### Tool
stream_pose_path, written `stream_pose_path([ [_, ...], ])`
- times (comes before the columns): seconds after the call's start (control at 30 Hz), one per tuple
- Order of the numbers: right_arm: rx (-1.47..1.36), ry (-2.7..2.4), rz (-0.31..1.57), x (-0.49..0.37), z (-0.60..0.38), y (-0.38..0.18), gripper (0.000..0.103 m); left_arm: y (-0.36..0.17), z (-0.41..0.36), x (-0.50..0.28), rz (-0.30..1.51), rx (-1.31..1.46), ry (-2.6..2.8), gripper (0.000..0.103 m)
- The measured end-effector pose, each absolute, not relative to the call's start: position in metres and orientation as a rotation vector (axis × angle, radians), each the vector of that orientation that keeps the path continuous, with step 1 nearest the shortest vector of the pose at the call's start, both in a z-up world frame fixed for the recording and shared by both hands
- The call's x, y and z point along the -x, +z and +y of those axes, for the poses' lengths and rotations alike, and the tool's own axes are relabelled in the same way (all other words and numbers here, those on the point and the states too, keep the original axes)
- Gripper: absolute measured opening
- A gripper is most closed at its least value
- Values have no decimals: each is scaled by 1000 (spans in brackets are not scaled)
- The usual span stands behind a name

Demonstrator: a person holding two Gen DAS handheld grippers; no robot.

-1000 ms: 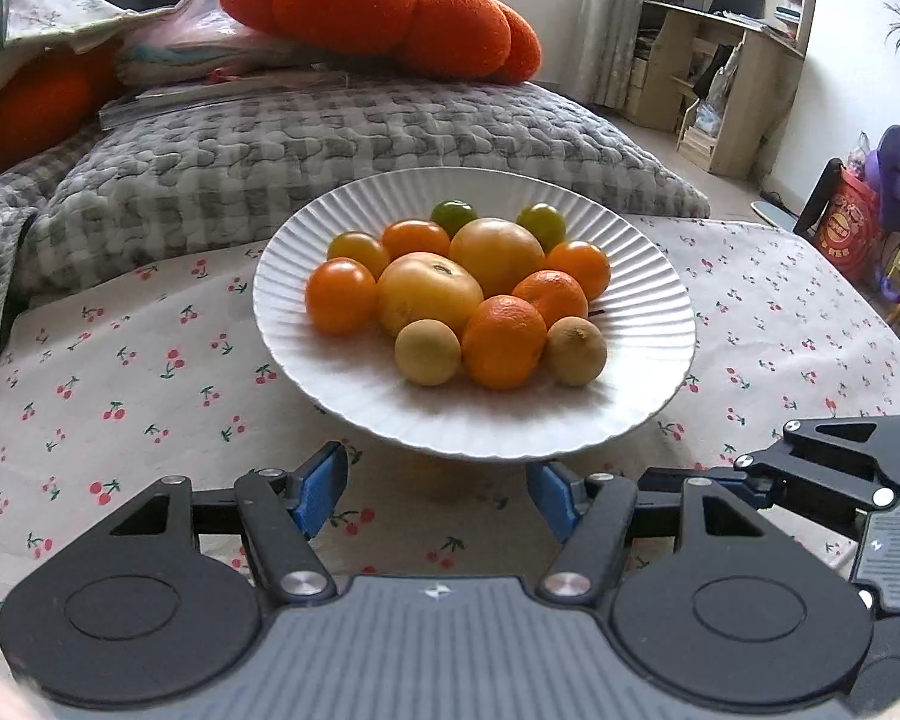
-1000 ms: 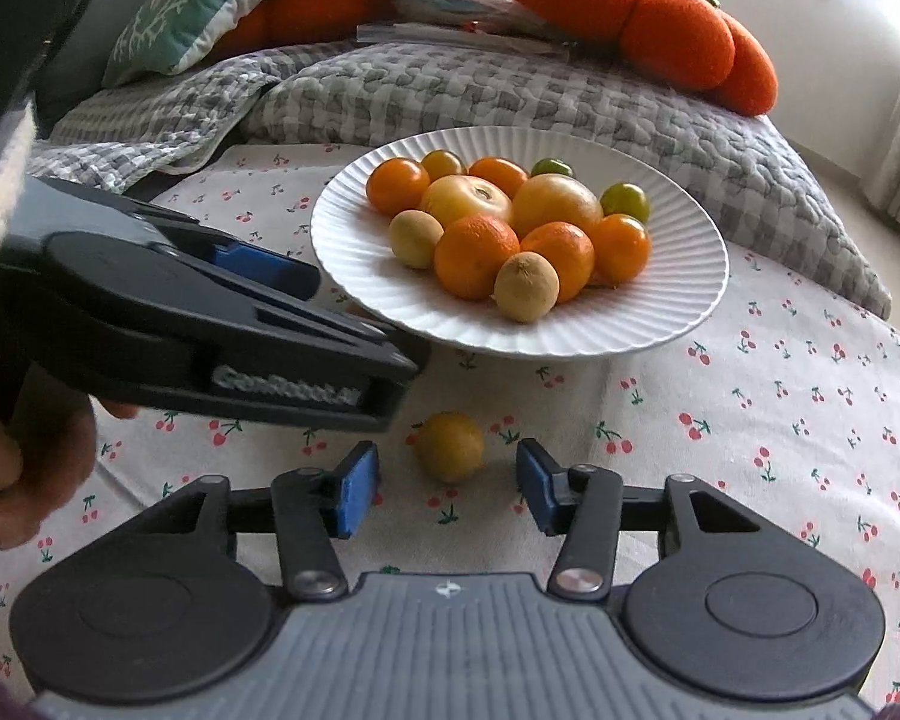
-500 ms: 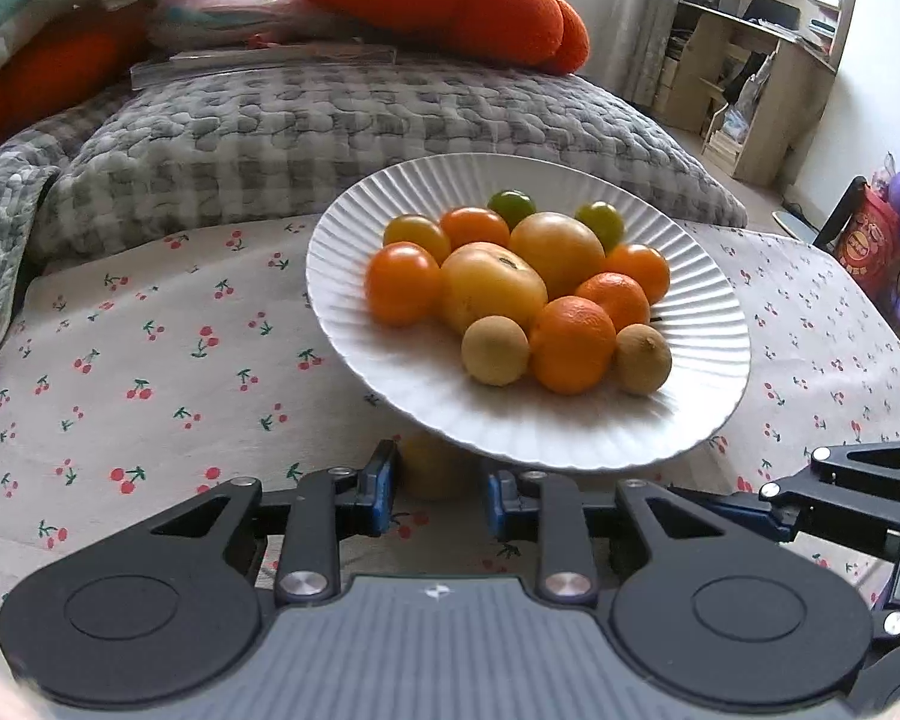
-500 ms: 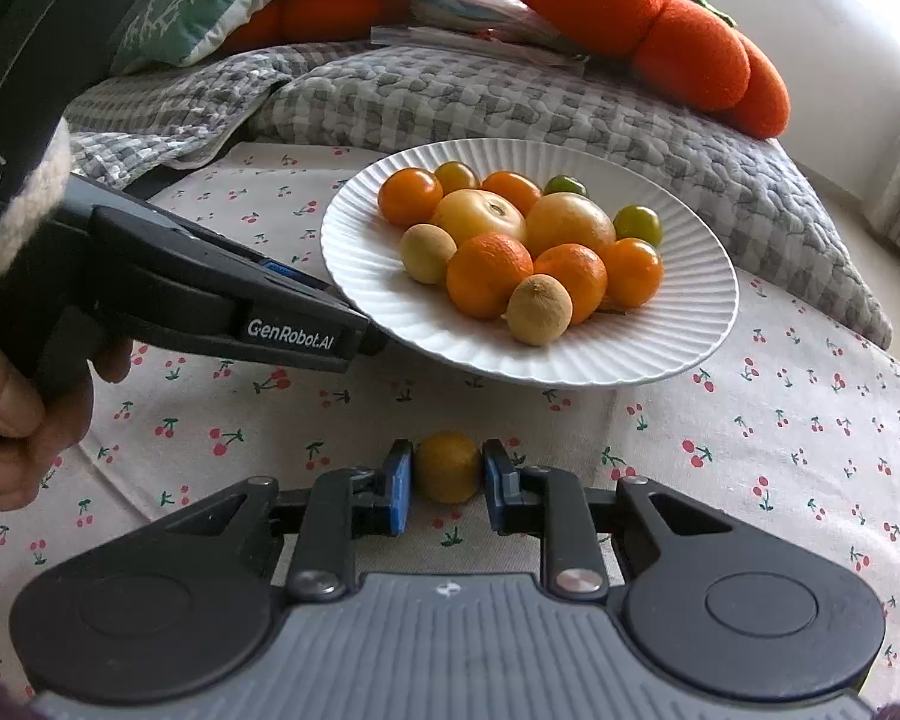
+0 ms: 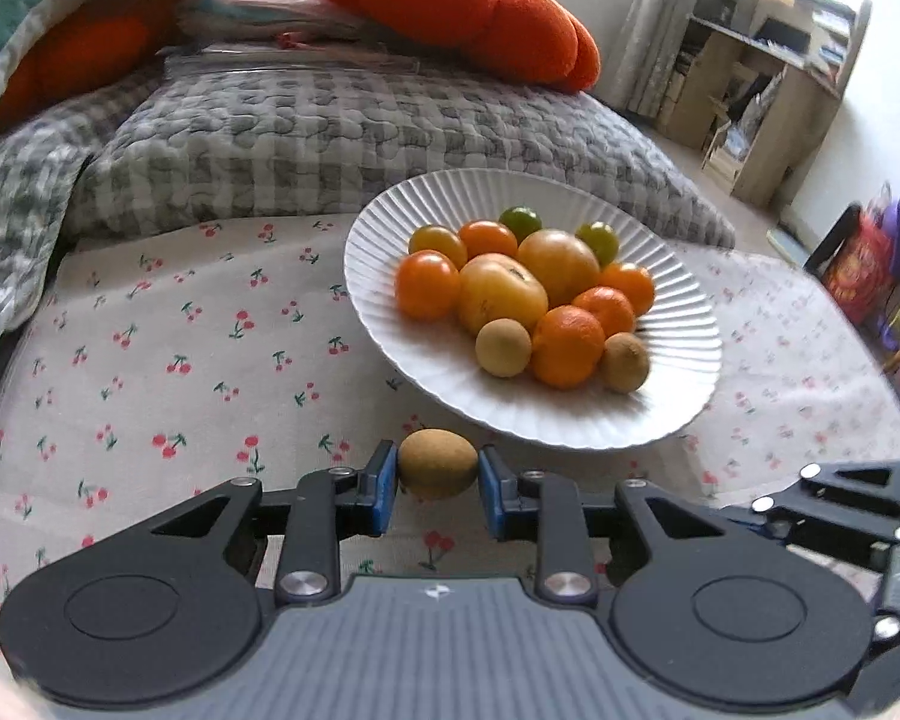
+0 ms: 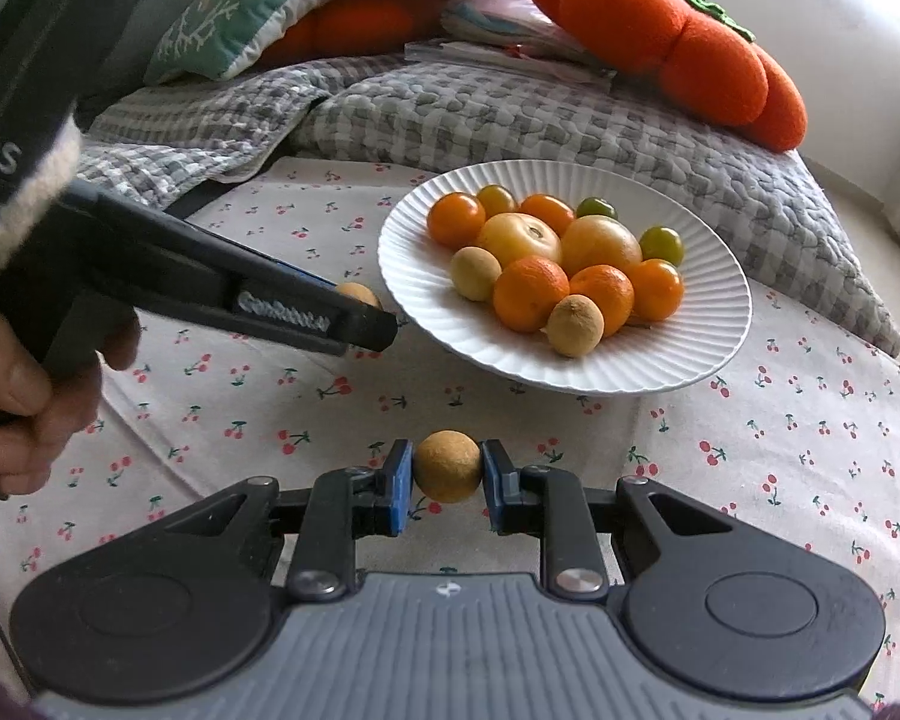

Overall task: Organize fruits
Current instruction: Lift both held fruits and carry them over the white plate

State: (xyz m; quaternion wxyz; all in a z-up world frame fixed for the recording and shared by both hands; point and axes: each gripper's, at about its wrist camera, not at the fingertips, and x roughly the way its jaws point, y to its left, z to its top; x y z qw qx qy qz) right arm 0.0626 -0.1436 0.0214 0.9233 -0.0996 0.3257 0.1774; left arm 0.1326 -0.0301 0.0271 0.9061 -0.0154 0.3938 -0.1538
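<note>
A white ribbed plate point(image 5: 678, 372) point(image 6: 678, 360) on the cherry-print cloth holds several fruits: oranges, yellow tomatoes, small green and tan ones. My left gripper point(image 5: 438, 480) is shut on a small brownish-tan fruit point(image 5: 438, 463), held just in front of the plate's near rim. In the right wrist view that gripper point(image 6: 384, 324) comes in from the left, its fruit point(image 6: 359, 294) peeking out beside the plate. My right gripper point(image 6: 447, 480) is shut on a small round yellow fruit point(image 6: 447, 466), low over the cloth in front of the plate.
A grey quilted cushion point(image 5: 354, 138) rises right behind the plate, with orange plush pillows point(image 5: 450, 6) on top. A person's hand point(image 6: 24, 396) grips the left tool. Wooden shelves point(image 5: 768, 90) and a red bag point(image 5: 858, 276) stand at the far right.
Both grippers closed on small fruits lying on the cloth. The left one then rose with its fruit, which now shows clearly between the pads; the right one stays almost still.
</note>
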Motion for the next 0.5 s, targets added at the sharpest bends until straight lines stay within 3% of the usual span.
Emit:
stream_pose_path([
  [0.5, 137, 414, 597, -46, -150, 55, 22, 65, 12, -104, 805, 293, -310, 19],
])
